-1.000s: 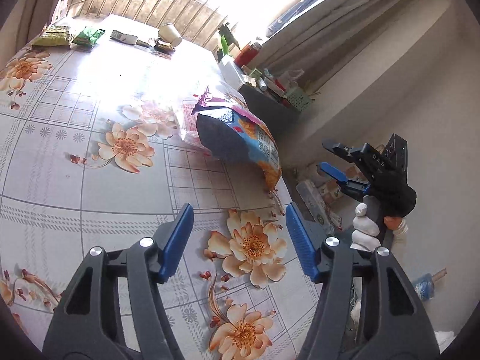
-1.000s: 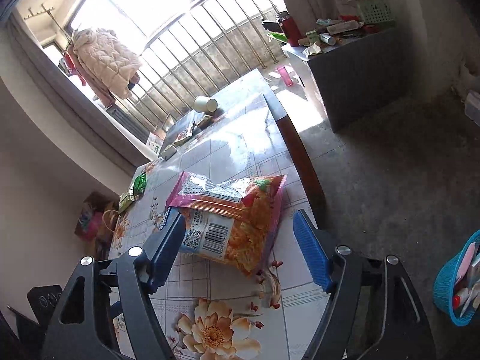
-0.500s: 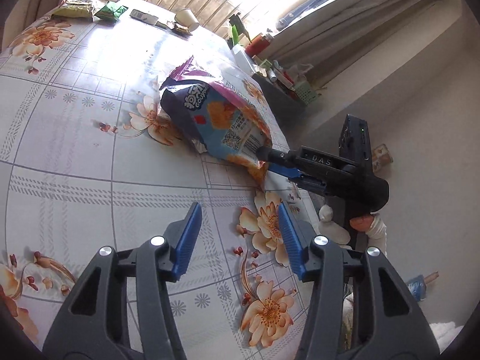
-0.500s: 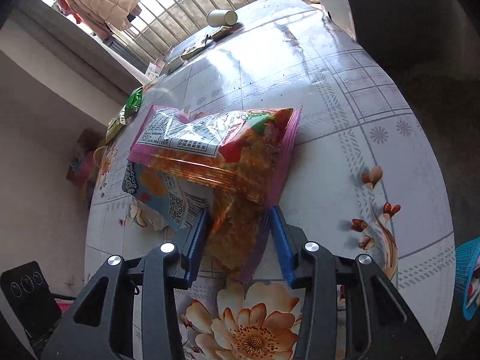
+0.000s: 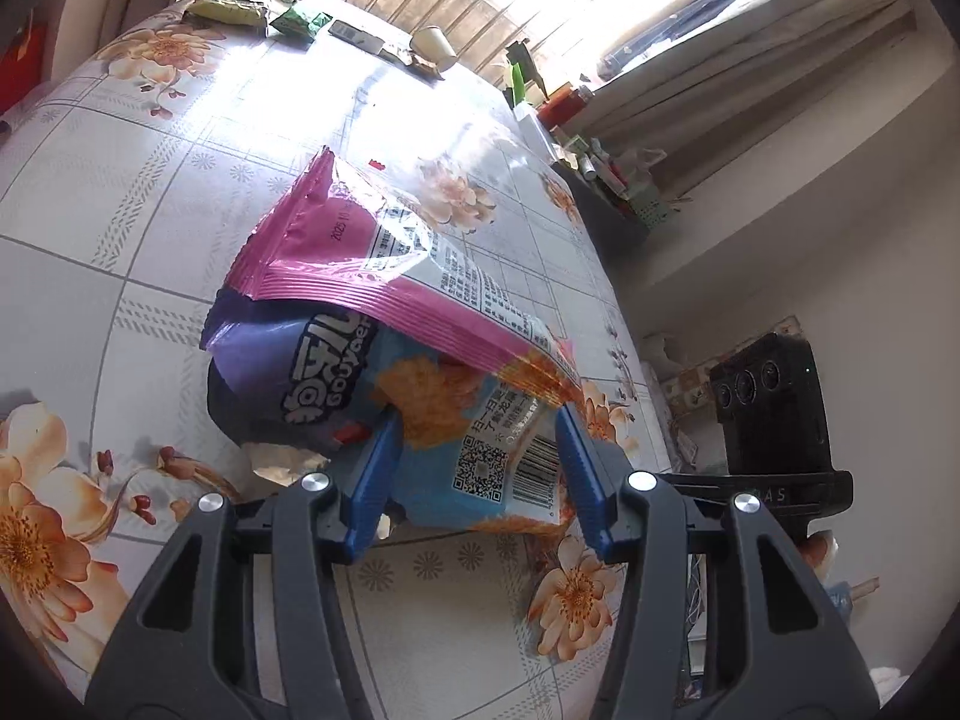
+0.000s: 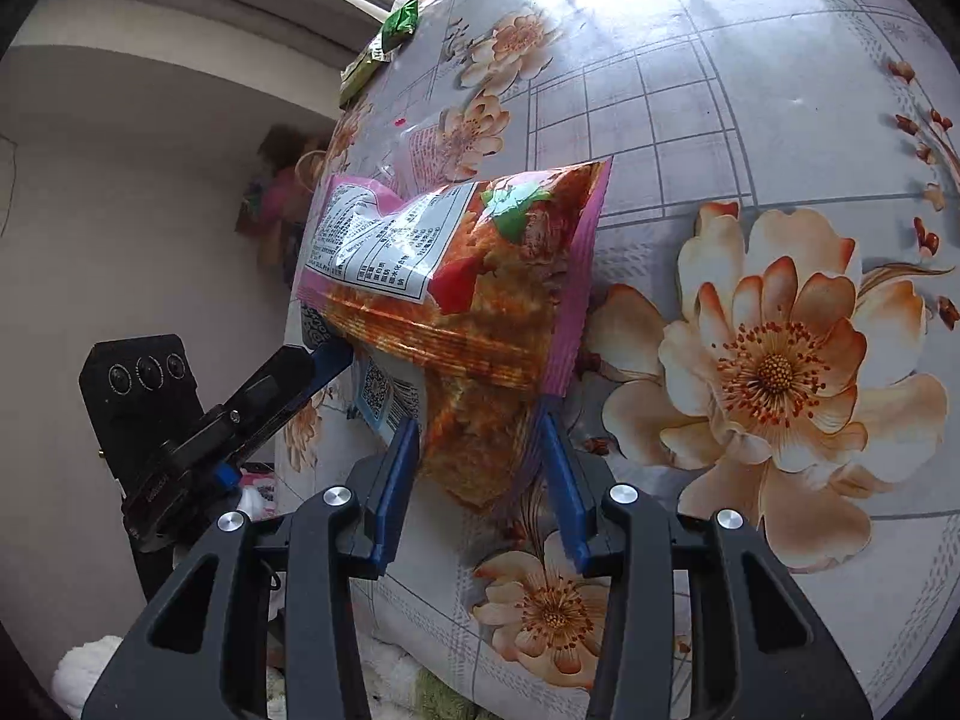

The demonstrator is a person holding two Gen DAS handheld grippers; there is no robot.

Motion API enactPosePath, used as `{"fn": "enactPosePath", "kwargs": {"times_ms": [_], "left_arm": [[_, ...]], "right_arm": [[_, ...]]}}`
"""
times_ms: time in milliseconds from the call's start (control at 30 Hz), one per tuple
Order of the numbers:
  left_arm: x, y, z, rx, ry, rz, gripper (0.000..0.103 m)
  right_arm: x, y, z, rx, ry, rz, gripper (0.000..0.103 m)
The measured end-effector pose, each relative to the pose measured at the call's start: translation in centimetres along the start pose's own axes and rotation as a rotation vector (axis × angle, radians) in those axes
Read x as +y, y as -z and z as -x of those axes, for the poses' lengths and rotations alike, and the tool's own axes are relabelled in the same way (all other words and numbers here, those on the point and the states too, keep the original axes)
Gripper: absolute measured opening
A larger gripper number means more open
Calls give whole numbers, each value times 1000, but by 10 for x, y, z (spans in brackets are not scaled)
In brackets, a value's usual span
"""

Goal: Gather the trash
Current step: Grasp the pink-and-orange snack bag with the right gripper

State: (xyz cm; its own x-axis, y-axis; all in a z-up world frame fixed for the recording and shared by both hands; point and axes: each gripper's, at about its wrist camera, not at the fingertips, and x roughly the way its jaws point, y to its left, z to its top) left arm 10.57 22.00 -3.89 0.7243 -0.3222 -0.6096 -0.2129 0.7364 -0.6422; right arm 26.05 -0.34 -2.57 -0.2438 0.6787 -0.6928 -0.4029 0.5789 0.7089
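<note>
Two snack bags lie stacked on the floral tablecloth [image 5: 120, 192]. A pink and orange bag [image 5: 384, 252] rests on a blue and purple bag [image 5: 312, 384]. My left gripper [image 5: 474, 450] straddles the blue bag's barcode corner with its jaws partly closed around it. My right gripper [image 6: 480, 450] straddles the lower corner of the pink and orange bag [image 6: 456, 276], jaws close to its sides. The left gripper [image 6: 288, 384] also shows in the right wrist view, at the blue bag's edge.
At the table's far end lie green wrappers [image 5: 234, 0], a phone-like object [image 5: 354, 36] and a tipped paper cup [image 5: 435, 45]. A cluttered dark cabinet [image 5: 606, 180] stands beyond the table's right edge.
Both grippers have moved in on the bags. The left gripper went from bare tablecloth to the blue bag's corner. The right gripper stays on the pink bag's corner, and the bags look lifted.
</note>
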Motion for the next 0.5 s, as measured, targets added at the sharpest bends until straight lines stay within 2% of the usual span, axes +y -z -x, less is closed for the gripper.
{"fn": "enactPosePath", "kwargs": {"times_ms": [167,233,300,400,500], "left_arm": [[-2,16,12,21,4,-58,49],[-3,23,15,36,17,-69,49],[-3,29,15,45,13,-68,50],[-2,37,13,71,7,-66,50],[-1,41,9,94,-2,-65,50]], "right_arm": [[8,-15,47,-166,9,35,42],[10,-23,57,-223,2,28,46],[16,-36,58,-254,5,27,48],[24,-53,55,-307,12,46,56],[36,-76,37,-309,45,74,58]]}}
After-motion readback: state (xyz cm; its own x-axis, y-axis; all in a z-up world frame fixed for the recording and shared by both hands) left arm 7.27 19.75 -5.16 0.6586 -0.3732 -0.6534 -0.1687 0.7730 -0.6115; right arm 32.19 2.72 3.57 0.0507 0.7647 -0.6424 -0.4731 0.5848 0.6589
